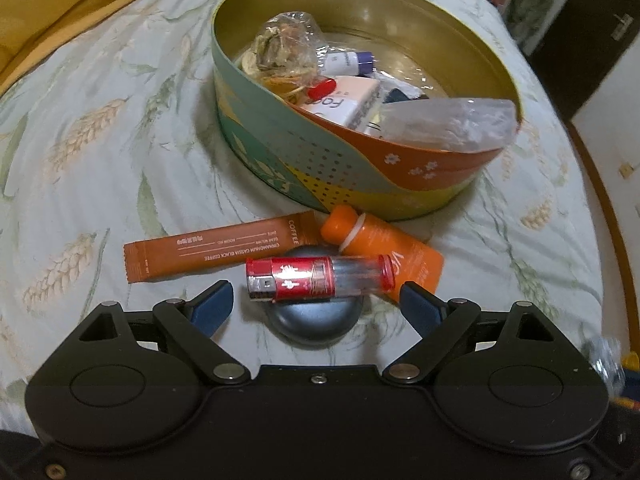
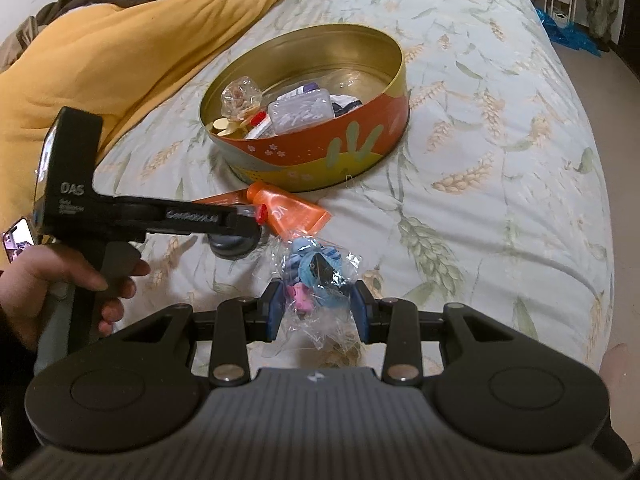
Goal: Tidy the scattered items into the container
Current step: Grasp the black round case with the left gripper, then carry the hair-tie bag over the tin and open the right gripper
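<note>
A round tin [image 1: 360, 176] sits on the bed and holds several small items; it also shows in the right wrist view [image 2: 312, 152]. In front of it lie a brown coffee sachet [image 1: 212, 252], an orange tube [image 1: 384, 252], a grey round case [image 1: 316, 320] and a red-capped clear tube [image 1: 320, 278] resting on the case. My left gripper [image 1: 316, 308] is open, its fingers on either side of the red-capped tube. My right gripper [image 2: 318, 312] is shut on a clear bag of blue and pink items [image 2: 314, 276], above the bed.
A yellow blanket [image 2: 120, 52] lies along the left of the bed. The bed's floral cover [image 2: 500, 168] stretches to the right of the tin. The bed edge and floor are at far right. The left gripper's body [image 2: 120, 212] and the hand holding it are at left in the right wrist view.
</note>
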A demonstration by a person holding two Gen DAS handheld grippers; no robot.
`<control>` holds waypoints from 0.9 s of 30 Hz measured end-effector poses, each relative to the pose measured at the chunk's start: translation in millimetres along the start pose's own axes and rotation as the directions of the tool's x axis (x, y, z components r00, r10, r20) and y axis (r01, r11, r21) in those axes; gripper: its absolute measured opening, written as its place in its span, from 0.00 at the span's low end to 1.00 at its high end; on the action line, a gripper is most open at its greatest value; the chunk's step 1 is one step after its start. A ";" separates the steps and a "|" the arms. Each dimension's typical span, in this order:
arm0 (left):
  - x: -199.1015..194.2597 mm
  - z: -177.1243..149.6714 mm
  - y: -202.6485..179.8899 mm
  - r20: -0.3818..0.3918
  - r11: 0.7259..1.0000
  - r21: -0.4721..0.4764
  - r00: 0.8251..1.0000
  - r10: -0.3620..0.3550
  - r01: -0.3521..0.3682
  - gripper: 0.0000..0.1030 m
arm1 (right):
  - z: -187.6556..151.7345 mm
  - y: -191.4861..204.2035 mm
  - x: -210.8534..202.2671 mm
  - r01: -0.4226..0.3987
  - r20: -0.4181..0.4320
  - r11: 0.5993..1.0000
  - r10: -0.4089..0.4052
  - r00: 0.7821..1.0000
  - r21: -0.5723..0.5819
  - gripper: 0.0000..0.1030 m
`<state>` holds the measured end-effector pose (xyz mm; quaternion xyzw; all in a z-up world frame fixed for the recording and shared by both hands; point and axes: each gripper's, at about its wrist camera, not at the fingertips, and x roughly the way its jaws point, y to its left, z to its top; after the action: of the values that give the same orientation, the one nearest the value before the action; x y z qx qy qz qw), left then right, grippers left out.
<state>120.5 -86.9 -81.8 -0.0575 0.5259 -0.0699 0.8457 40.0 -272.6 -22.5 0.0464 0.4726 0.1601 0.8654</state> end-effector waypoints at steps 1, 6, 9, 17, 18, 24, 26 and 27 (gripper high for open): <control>2.1 0.5 -1.6 -0.005 1.000 -0.005 1.000 0.007 -0.007 0.80 | -0.5 -0.3 -0.6 -0.001 0.000 1.000 0.001 1.000 0.000 0.38; 6.1 0.3 3.4 -0.023 0.999 -0.040 1.000 0.008 -0.009 0.55 | -1.8 -2.4 -3.2 -0.002 0.002 1.000 0.002 1.000 0.005 0.38; 0.1 -1.9 8.3 -0.020 0.999 -0.035 1.000 0.002 -0.003 0.54 | -2.1 -2.4 -5.6 0.000 0.005 1.000 0.000 1.000 0.001 0.38; -27.1 -10.2 41.1 0.027 0.992 -0.100 0.996 -0.079 0.082 0.54 | 1.1 3.0 -4.5 0.004 0.007 1.000 -0.004 1.000 -0.011 0.38; -30.6 -11.0 45.0 0.034 0.990 -0.106 0.995 -0.090 0.093 0.54 | 1.8 4.7 -4.2 0.003 0.007 1.000 -0.003 1.000 -0.014 0.38; -51.3 -19.7 61.3 0.072 0.987 -0.077 0.988 -0.135 0.141 0.54 | 5.9 15.3 -2.5 0.001 0.009 0.999 -0.001 1.000 -0.036 0.38; -56.3 -23.1 63.2 0.076 0.987 -0.066 0.987 -0.143 0.149 0.54 | 7.3 17.8 -1.3 -0.001 0.010 0.999 0.002 1.000 -0.041 0.38; -58.8 -24.8 63.4 0.079 0.987 -0.061 0.986 -0.147 0.152 0.54 | 7.9 19.3 -0.6 -0.001 0.010 0.999 0.002 1.000 -0.043 0.38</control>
<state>76.2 -14.7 -51.8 -0.1275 0.4902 -0.1132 0.8548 41.8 -254.0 -13.2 0.0289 0.4647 0.1706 0.8684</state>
